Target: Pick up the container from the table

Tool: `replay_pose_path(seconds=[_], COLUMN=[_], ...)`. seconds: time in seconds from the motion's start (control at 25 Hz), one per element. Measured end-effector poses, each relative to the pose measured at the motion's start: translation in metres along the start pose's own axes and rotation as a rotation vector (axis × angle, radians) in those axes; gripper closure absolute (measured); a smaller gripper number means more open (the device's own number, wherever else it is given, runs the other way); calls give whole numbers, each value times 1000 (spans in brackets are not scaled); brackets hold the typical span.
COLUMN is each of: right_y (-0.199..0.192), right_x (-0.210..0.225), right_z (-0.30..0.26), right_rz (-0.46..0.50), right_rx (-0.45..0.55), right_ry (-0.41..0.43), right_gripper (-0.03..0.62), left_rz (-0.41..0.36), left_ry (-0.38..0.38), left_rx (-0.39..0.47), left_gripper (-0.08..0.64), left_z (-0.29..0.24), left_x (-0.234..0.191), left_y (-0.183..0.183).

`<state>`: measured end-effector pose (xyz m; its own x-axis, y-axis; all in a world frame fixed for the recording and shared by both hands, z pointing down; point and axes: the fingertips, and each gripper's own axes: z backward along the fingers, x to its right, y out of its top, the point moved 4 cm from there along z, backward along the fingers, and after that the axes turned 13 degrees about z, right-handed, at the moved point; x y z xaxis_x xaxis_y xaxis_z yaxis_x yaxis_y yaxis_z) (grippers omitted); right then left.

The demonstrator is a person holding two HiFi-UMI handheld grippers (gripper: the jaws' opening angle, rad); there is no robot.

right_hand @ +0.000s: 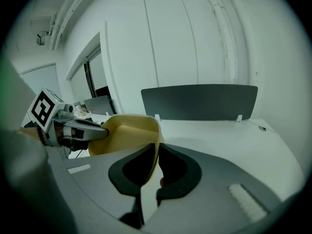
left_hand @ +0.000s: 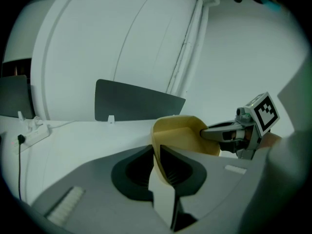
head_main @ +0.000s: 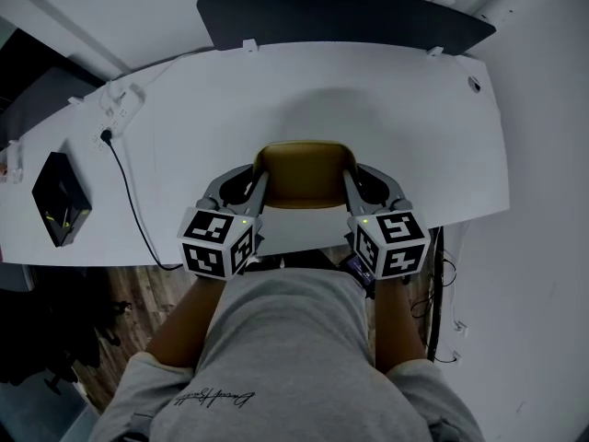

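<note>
The left tool [head_main: 259, 180] clamps the left rim of the tan rounded plastic container [head_main: 306, 175], and the right tool [head_main: 352, 180] clamps its right rim. The container hangs over the near edge of the white bench [head_main: 276, 90], seemingly clear of it.

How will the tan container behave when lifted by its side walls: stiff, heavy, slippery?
The container looks thin-walled and empty, so probably light. With left gripper and right gripper each pinching one wall, it may flex a little. Its smooth surface might slip.
</note>
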<state>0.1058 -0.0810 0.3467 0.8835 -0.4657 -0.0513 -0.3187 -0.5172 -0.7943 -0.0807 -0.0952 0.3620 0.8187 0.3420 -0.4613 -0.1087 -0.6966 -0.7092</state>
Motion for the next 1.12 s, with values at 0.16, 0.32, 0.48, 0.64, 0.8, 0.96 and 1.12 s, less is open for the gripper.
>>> replay_pose_path(seconds=[0.16,0.32,0.48,0.64,0.8,0.96,1.12], right_y=[2,5,7,10,11,12,12], right_x=[-5,-11,-12,-11,-11,-9,-8], right_z=[2,2,3,4,6,6,6], right_rz=[-2,3,-8,-15,-23,-21,-18], right_rx=[10,22,32,41,41,39,43], right_ry=[3,9,12,11,8,4,3], right_gripper=[551,552,555,555,558,558,558], left_rz=[-4,-4,-11,-18,-21,-29,-42], left_ry=[9,19,22,15,12,9,3], left_rx=[2,2,5,15,21,18,21], left_gripper=[515,515,515,514,514,512,512], left_z=[5,12,16,17,18,17,18], left_x=[-2,-4,-3,-2,-1,0,1], left_y=[2,3,4,7,6,7,9])
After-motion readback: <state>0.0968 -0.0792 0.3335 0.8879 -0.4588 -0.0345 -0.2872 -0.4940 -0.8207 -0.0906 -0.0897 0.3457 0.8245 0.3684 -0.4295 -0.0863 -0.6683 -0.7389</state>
